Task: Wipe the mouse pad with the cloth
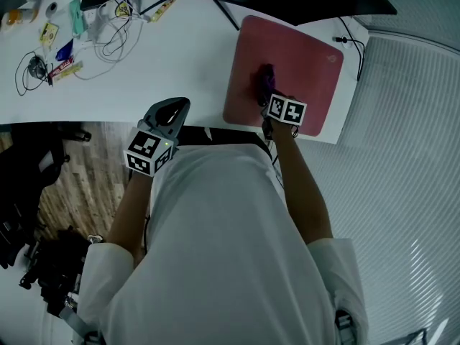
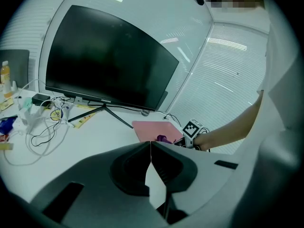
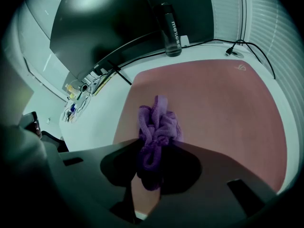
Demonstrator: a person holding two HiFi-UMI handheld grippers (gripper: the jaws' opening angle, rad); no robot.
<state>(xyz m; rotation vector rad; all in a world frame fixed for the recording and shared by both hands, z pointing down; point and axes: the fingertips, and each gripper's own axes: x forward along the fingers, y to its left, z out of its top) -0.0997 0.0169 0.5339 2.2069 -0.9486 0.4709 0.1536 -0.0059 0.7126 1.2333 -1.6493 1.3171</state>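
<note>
1. Cloth (image 3: pixel 156 127), purple and bunched into a wad, is pinched between the jaws of the right gripper (image 3: pixel 153 148). The bunching gives the jaws something thick to bite and leaves a soft lump ahead of the tips to rub with.
2. That lump rests on the pink mouse pad (image 1: pixel 305 56), left of the pad's middle and toward its near edge. The pad lies at the right end of the tabletop (image 1: pixel 180 56), close to the front edge.
3. The left gripper (image 2: pixel 150 145) has its jaws pressed together on nothing. It hangs at the tabletop's front edge, left of the pad, probably parked there because wiping needs one tool only.
4. A bottle (image 3: pixel 171 30) stands just behind the pad's far edge and a cable (image 3: pixel 247 49) runs by its far right corner, so strokes that way should likely stop short.
</note>
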